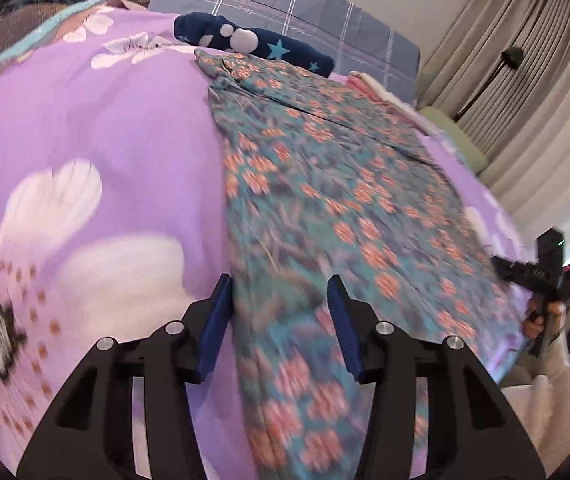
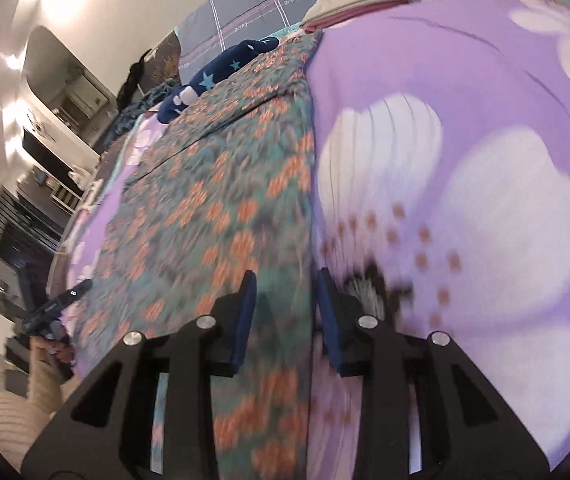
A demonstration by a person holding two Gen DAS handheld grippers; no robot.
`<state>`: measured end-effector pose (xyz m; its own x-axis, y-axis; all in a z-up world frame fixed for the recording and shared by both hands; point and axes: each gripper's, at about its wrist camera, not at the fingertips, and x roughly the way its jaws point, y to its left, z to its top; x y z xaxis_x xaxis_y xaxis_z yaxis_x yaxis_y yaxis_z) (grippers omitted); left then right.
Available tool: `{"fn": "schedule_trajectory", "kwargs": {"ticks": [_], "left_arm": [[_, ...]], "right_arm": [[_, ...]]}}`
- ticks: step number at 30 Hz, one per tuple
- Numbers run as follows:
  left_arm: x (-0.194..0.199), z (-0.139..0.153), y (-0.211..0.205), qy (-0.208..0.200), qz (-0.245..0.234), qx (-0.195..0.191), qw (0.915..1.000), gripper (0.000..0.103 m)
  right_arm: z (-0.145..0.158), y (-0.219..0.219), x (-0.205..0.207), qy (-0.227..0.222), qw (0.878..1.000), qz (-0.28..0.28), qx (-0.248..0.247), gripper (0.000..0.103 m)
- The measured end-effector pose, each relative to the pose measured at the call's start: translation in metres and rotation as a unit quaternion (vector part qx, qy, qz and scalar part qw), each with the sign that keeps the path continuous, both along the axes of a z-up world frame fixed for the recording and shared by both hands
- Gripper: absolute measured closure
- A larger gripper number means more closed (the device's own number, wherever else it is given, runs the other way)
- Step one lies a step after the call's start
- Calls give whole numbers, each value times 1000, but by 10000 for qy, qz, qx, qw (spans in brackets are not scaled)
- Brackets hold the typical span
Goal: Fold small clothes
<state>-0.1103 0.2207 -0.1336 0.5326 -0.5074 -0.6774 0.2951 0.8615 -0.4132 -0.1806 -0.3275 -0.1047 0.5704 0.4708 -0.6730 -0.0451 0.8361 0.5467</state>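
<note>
Now both tongs, the left tongs (image 1: pixel 281 300) and right tongs (image 2: pixel 285 294), are hovering apart, each straddling a near edge of the floral garment (image 1: pixel 337 184) spread ahead on the bed (image 1: pixel 105 128); pinching one layer squarely is mattering.

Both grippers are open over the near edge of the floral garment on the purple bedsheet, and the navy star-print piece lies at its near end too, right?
Not quite. The navy star-print piece lies at the far end of the floral garment, as the left wrist view shows. The rest holds: left gripper and right gripper open, purple bedsheet.
</note>
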Motion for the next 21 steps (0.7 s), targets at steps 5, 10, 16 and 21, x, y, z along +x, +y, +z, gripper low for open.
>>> {"fn": "schedule_trajectory", "kwargs": {"ticks": [5, 10, 16, 21], "left_arm": [[-33, -1, -8, -129, -230, 210, 9994, 54], [-52, 0, -16, -135, -411, 293, 9986, 54], [-25, -6, -11, -50, -262, 139, 9995, 88], [-27, -3, -8, 88, -150, 239, 9996, 98]], "right_arm": [[-2, -4, -33, 112, 9993, 146, 313, 71], [-3, -1, -51, 214, 9980, 194, 570, 71], [-10, 6, -28, 199, 9963, 365, 754, 79], [-2, 8, -34, 429, 9980, 282, 360, 86]]}}
